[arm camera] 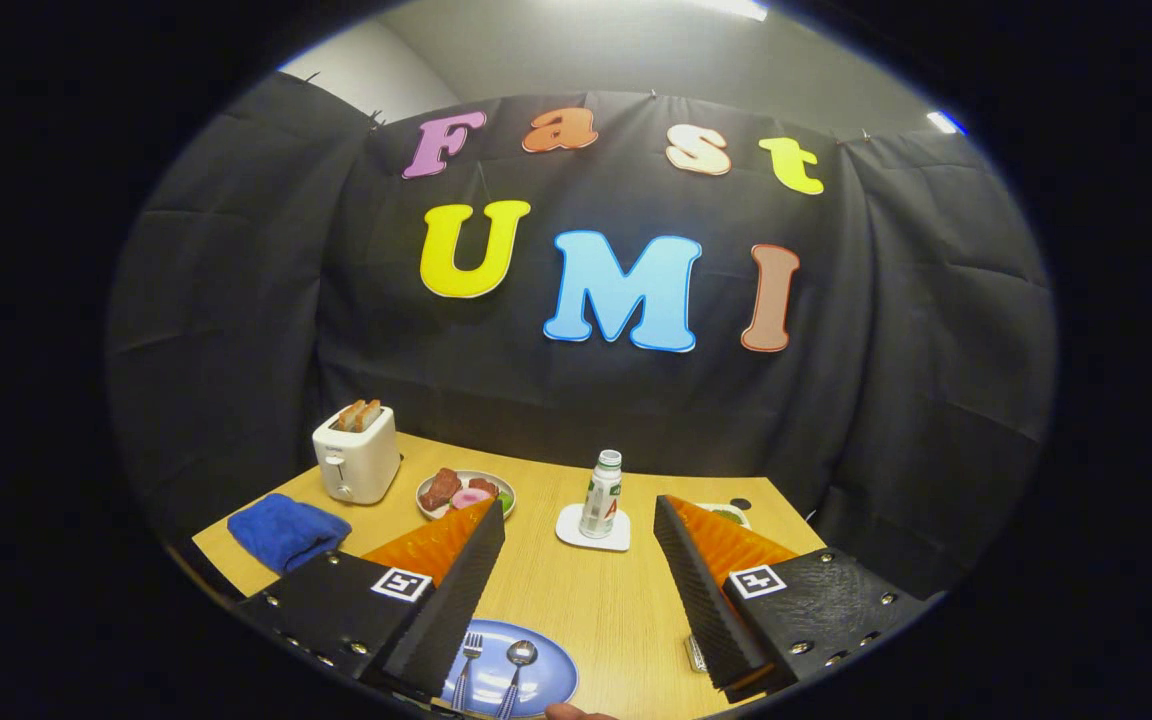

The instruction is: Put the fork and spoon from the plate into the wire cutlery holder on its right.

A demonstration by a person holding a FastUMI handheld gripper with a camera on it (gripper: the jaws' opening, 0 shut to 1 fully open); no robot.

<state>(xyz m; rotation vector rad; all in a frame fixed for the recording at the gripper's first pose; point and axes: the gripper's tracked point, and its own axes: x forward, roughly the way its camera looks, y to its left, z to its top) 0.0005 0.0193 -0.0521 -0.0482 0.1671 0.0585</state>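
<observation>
We have not started: our hand-held gripper [576, 590] hovers with fingers wide apart and empty, while the silver fork [466, 667] and spoon [518, 662] lie side by side on the round blue plate [551, 672] at the frame's bottom centre.

We count one fork [467, 657], one spoon [519, 660] and two plates [548, 680]. We see one toaster [356, 455], one bottle [601, 494], one blue cloth [288, 530].
</observation>
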